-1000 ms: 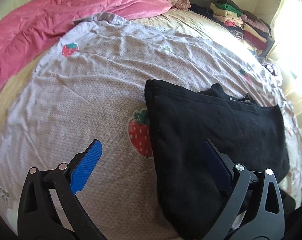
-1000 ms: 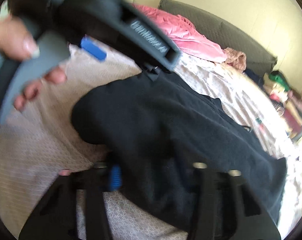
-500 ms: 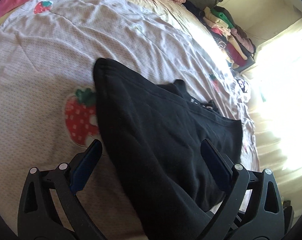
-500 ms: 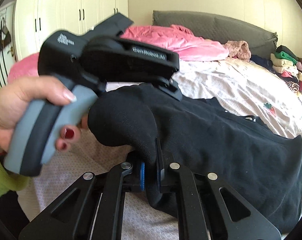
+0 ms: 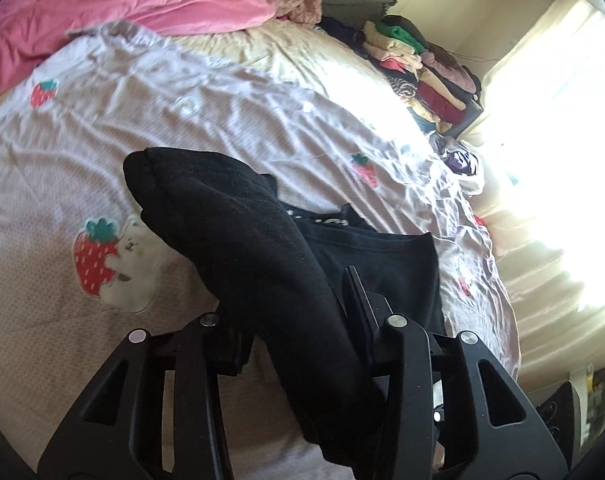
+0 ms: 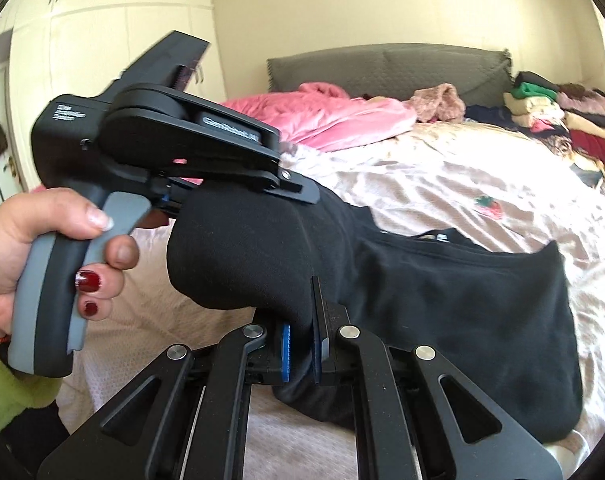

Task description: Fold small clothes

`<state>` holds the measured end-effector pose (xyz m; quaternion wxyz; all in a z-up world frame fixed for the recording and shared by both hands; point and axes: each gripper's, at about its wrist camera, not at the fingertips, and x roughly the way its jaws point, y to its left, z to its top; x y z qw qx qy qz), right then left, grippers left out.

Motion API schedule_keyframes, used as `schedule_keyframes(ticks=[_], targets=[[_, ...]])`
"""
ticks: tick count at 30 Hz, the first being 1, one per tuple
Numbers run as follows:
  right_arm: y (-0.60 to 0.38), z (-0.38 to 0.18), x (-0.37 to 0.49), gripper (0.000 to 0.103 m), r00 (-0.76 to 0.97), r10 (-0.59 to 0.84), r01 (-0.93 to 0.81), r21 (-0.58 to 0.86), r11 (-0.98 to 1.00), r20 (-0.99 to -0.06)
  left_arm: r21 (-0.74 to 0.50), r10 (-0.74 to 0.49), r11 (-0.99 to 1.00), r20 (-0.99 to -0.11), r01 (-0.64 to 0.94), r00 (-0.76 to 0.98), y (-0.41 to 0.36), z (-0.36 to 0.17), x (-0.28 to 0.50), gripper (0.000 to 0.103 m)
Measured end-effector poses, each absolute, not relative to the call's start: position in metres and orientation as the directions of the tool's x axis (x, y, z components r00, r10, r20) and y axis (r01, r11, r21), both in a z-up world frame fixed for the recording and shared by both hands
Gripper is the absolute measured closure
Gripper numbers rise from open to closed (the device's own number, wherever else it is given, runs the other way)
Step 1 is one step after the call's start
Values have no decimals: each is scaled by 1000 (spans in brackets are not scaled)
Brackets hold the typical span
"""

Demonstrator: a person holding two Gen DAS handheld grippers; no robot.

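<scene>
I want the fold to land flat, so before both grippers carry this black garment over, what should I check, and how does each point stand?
1. Right gripper clamped on the black garment: ok, cloth pinched between the blue pads.
2. Left gripper clamped on it: ok, its jaws have just been closing and fabric fills the gap.
3. Held end off the strawberry sheet: ok, lifted.
4. Far end resting flat: ok, it lies on the sheet.
5. Landing area free of the folded pile: ok.
6. Layers aligned underneath: cannot tell.
</scene>
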<state>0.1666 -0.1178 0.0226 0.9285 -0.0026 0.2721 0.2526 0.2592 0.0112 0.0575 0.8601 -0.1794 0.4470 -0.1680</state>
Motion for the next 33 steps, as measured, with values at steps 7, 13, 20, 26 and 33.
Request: schedule_keyframes(ticks=[7, 13, 20, 26, 33], targets=[[-164, 33, 154, 97, 761, 449, -413, 185, 892, -469, -418, -444, 890, -699, 183, 561, -38, 76, 252, 71], [-201, 30, 152, 97, 776, 428, -367, 221, 904, -463, -378, -435, 899, -714, 221, 549, -84, 79, 253, 71], [-232, 12, 148, 97, 770, 405, -300, 280, 912, -493, -343, -420, 908, -751, 242, 509, -122, 59, 258, 71], [-245, -1, 150, 97, 755, 387, -252, 311, 916, -529, -411, -465, 885, -747, 220, 475, -129, 46, 262, 27], [-274, -29, 160, 94, 703, 383, -131, 420, 898, -600, -398, -465, 884, -697, 244, 546, -108, 69, 252, 25]])
